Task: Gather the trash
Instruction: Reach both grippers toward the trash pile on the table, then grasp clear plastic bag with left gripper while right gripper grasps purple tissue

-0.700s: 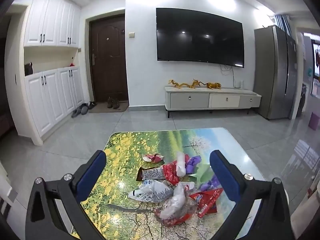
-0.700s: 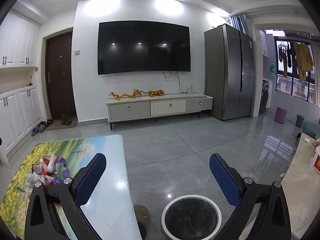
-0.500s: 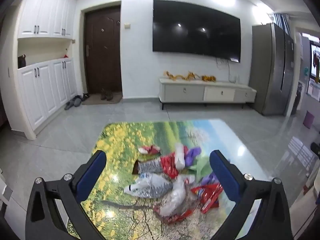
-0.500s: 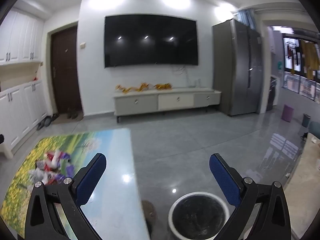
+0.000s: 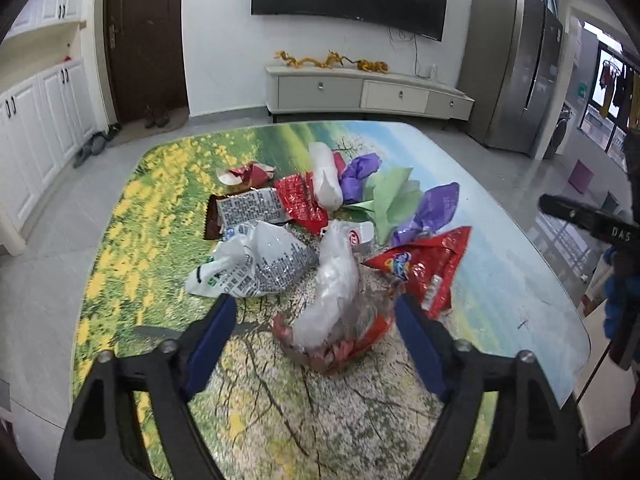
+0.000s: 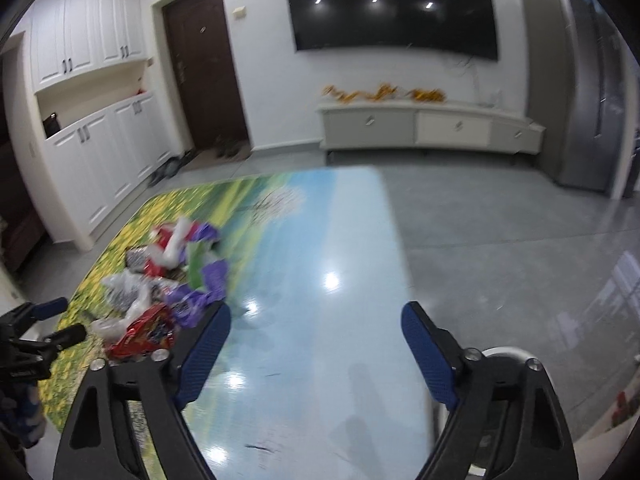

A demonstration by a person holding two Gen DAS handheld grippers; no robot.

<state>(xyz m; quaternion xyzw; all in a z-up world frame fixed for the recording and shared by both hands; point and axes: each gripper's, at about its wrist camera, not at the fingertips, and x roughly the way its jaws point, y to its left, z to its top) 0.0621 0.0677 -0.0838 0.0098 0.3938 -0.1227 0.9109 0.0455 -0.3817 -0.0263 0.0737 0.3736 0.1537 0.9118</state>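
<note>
So you're lined up for the first grab

Left gripper (image 5: 316,312) gapes empty over the trash pile (image 5: 332,236) on the table (image 5: 500,280); right gripper (image 6: 316,340) gapes empty too. Drop, then pinch the nearest wrapper (image 5: 336,320).

Bright ceiling spots glare off the glossy table (image 6: 332,280) and TV (image 6: 392,4); right wrist view motion-blurred, left sharper; fisheye bends edges, dark corners

left claw (image 5: 316,316): jaws spread, clear bag with red wrappers (image 5: 336,328) sits in the gap | heaped trash (image 5: 320,216) crowds the surface (image 5: 500,280) beyond | right claw (image 6: 316,340): bare glossy surface (image 6: 320,280) ahead, open passage | trash pile (image 6: 168,280) lies to its left | white bin rim (image 6: 516,354) beside the surface's right edge
</note>
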